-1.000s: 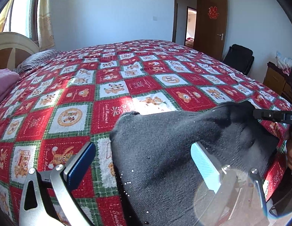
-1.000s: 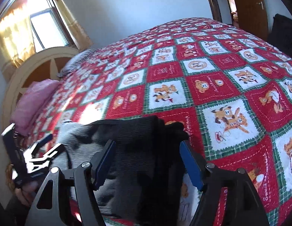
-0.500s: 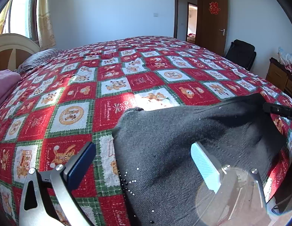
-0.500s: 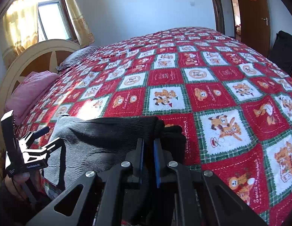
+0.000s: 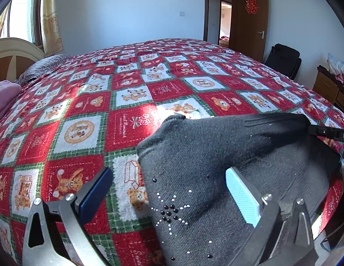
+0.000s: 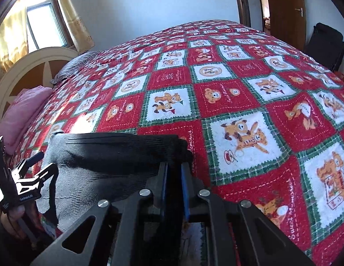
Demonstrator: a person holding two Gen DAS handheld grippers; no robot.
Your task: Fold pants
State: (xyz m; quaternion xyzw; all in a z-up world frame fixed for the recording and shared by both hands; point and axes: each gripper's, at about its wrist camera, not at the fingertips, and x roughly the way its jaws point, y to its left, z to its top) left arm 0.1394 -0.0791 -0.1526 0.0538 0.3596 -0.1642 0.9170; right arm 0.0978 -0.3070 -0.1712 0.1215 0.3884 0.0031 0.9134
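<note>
Right wrist view: right gripper (image 6: 173, 188) jaws opening, dark grey pants (image 6: 110, 153) edge between them; left gripper (image 5: 169, 190) spread wide over pants; patchwork quilt (image 5: 132, 102) on bed, door (image 5: 249, 20) behind

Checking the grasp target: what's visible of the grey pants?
The grey pants look like soft knit, with a rhinestone starburst near the front. They lie bunched at the near edge of the red patchwork bedspread. The right gripper has a fold between its jaws, which are opening; the left gripper hangs open over them.
</note>
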